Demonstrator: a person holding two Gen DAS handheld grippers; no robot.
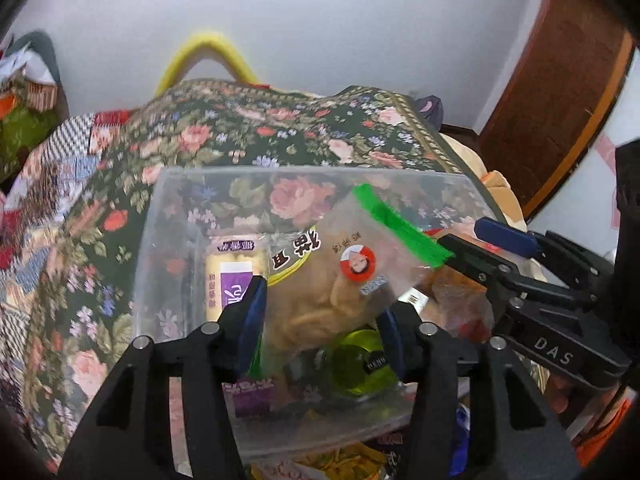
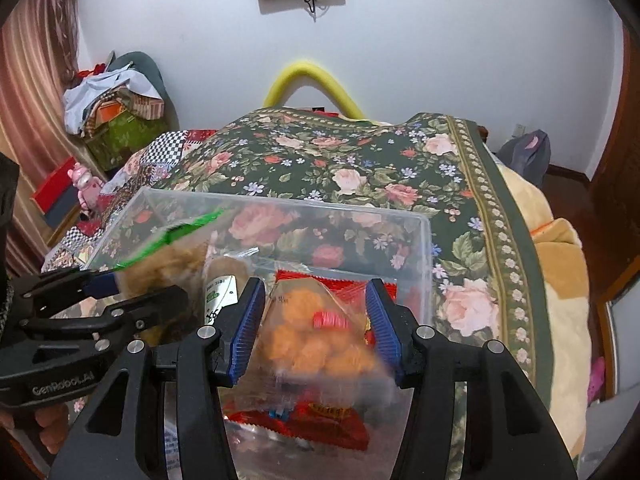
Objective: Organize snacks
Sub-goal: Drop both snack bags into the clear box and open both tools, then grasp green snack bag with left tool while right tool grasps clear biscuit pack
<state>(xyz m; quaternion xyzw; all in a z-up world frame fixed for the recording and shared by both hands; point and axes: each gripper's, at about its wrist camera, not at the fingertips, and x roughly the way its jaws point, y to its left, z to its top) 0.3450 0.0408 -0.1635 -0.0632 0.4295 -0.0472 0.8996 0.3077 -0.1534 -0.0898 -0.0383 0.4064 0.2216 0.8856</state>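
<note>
A clear plastic box (image 1: 168, 216) sits on a floral bedspread and holds several snack packs; it also shows in the right wrist view (image 2: 420, 240). My left gripper (image 1: 320, 316) is open over the box, its fingers either side of a clear bag of tan pastries with a green top strip (image 1: 352, 280). A yellow and purple pack (image 1: 234, 268) and a green jar (image 1: 360, 364) lie beside it. My right gripper (image 2: 316, 328) is open around a clear bag of orange balls (image 2: 316, 340), above red packets (image 2: 320, 420). The right gripper also shows in the left wrist view (image 1: 480, 248).
The floral bedspread (image 2: 360, 168) covers the bed beyond the box. A yellow padded hoop (image 2: 308, 76) stands at the far edge by the white wall. Piled clothes and boxes (image 2: 116, 108) are at the left. More snack packs (image 1: 344, 460) lie in front of the box.
</note>
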